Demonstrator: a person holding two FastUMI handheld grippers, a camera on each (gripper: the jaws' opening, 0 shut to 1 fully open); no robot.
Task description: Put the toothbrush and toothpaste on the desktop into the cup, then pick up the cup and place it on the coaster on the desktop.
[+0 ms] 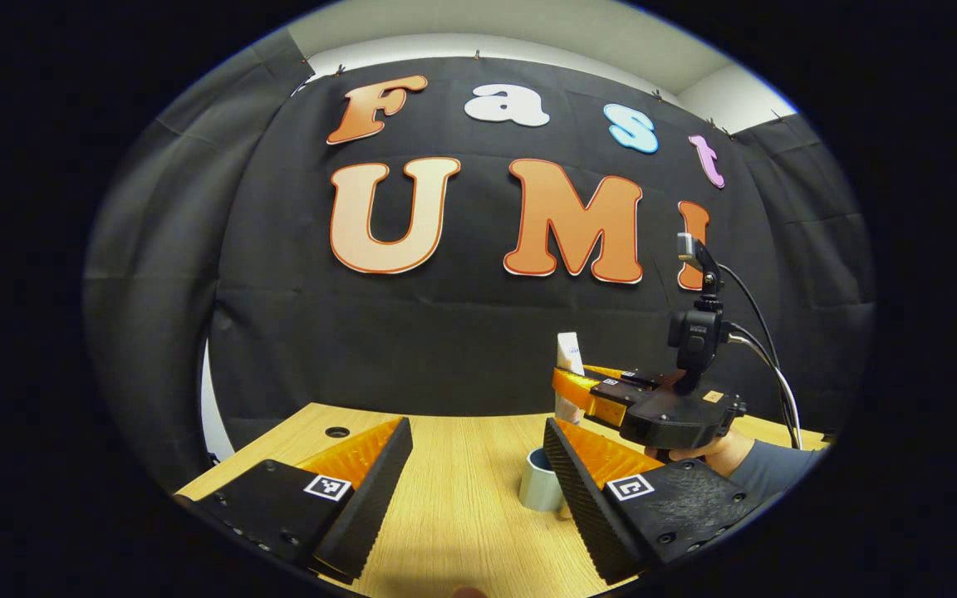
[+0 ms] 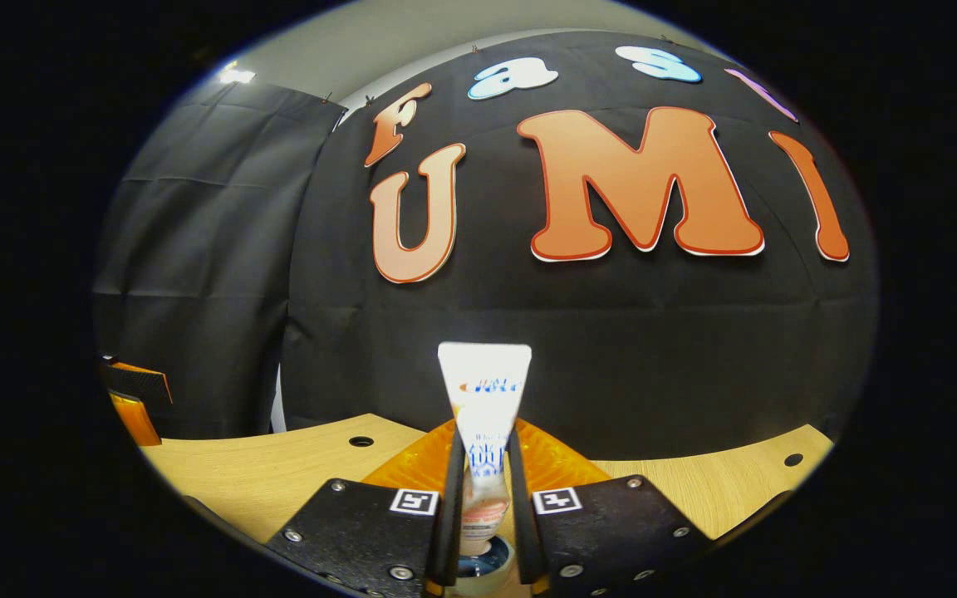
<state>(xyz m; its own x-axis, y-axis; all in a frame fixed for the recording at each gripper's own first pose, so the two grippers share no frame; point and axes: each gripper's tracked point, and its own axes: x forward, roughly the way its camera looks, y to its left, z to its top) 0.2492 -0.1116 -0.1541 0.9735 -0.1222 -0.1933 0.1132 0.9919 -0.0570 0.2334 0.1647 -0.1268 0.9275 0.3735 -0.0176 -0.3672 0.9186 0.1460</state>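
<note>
The right gripper (image 2: 483, 515) clamps a white plastic toothpaste tube (image 2: 484, 415), with one finger pressed against each flat side of the tube body. The tube stands upright, crimped end at the top and cap end pointing down. In the right gripper view, the cap end sits directly above the round rim of a cup (image 2: 478, 567), which is visible in the narrow gap between the fingers; contact between the cap and the cup cannot be confirmed. In the left gripper view, the same tube (image 1: 569, 355) rises above the right gripper (image 1: 582, 394), which a hand (image 1: 707, 453) in a grey sleeve (image 1: 769, 469) holds over the right part of the light wooden table (image 1: 453, 498). A small pale blue-grey cylindrical cup (image 1: 538, 486) stands on the table below that gripper, partly hidden behind one finger of the left gripper (image 1: 478, 473). The left gripper hovers above the near edge of the table with its fingers spread wide and nothing between them. A small round hole (image 1: 336, 432) lies in the table top near the far left corner. In the right gripper view, two such holes appear, one toward the far left (image 2: 360, 441) and one toward the far right corner (image 2: 792, 458). The left gripper's finger (image 2: 134, 399) shows at the left border of that view.
</note>
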